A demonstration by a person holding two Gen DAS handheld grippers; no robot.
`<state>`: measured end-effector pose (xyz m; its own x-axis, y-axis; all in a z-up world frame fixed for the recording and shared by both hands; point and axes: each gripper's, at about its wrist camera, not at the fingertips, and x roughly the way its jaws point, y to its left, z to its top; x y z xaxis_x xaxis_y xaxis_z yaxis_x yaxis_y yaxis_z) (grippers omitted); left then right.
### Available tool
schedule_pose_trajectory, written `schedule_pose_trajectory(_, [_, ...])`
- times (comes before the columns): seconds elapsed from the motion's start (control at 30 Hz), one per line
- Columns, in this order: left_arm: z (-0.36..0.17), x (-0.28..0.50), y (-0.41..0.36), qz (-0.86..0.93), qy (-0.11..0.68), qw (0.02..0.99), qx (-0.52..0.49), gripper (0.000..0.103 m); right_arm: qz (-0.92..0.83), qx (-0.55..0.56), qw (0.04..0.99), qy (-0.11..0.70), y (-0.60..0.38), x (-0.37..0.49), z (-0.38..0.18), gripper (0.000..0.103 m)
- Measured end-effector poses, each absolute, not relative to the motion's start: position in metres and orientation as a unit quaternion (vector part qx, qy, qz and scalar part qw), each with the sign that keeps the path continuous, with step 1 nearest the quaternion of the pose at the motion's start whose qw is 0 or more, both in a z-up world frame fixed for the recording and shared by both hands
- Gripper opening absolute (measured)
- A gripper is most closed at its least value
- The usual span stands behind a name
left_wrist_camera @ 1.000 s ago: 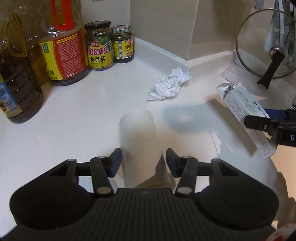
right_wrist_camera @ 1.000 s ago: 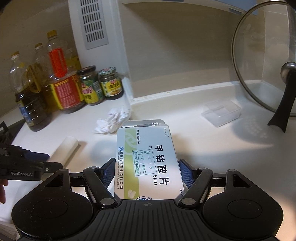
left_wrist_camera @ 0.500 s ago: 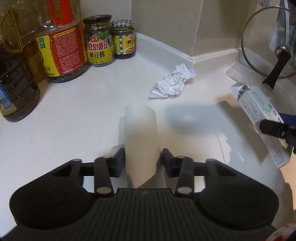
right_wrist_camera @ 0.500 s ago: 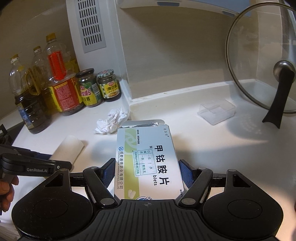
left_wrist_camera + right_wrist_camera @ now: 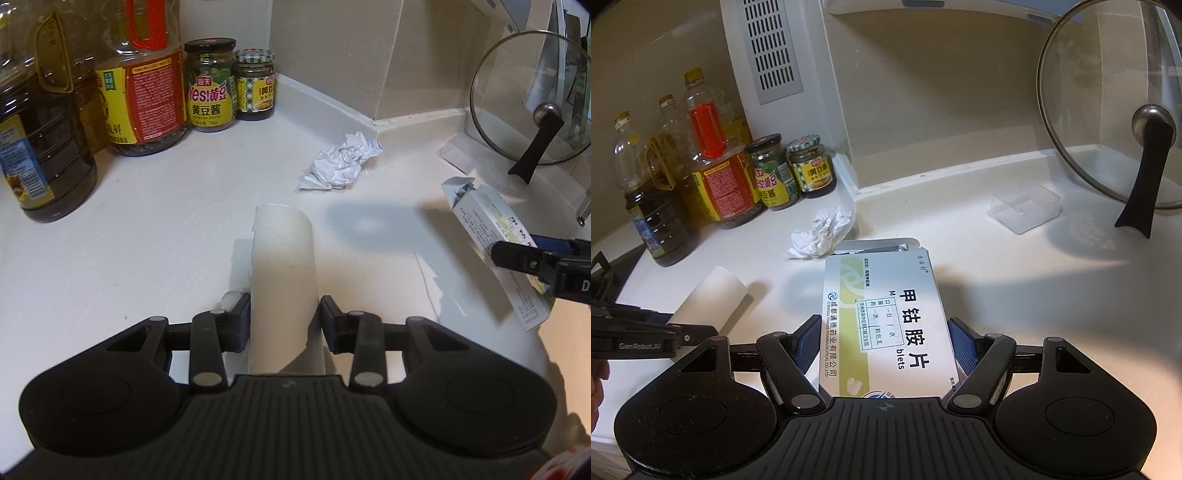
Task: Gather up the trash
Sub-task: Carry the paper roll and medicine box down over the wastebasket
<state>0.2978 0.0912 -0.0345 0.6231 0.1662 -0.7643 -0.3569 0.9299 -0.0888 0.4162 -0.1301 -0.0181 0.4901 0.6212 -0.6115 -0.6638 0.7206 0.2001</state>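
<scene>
A white cardboard tube (image 5: 282,273) sticks out ahead of my left gripper (image 5: 285,317), whose pads press on both of its sides; it also shows in the right wrist view as the tube (image 5: 709,299) at the left. My right gripper (image 5: 884,343) is shut on a white and green medicine box (image 5: 886,321) with its far flap open; the same box (image 5: 495,251) appears at the right of the left wrist view. A crumpled white paper (image 5: 341,162) lies on the white counter (image 5: 147,236) beyond the tube, untouched.
Oil bottles (image 5: 40,122) and two sauce jars (image 5: 210,86) line the back left. A glass pot lid (image 5: 1108,122) leans at the right wall, with a clear plastic box (image 5: 1025,208) on the counter before it. A stove edge (image 5: 605,273) lies at far left.
My left gripper's jaws closed from wide apart onto the cardboard tube, and the tube now lifts with it. The right gripper keeps the medicine box, nearly still.
</scene>
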Motion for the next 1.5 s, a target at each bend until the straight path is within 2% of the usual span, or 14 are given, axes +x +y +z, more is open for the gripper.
schedule_pose_trajectory(0.63, [-0.015,0.229,0.052,0.147,0.395,0.897,-0.134,0.034,0.396,-0.026,0.846,0.356,-0.144,0.354,-0.018,0.072])
schedule_pose_trajectory(1.1, [-0.014,0.153,0.04,0.035,0.393,0.912,-0.107,0.034,0.319,0.0,0.887,0.335,-0.155,0.226,0.004,0.072])
schedule_pose_trajectory(1.5, [-0.022,0.093,0.038,-0.007,0.406,0.91,-0.086,0.034,0.27,0.025,0.895,0.354,-0.168,0.141,-0.007,0.072])
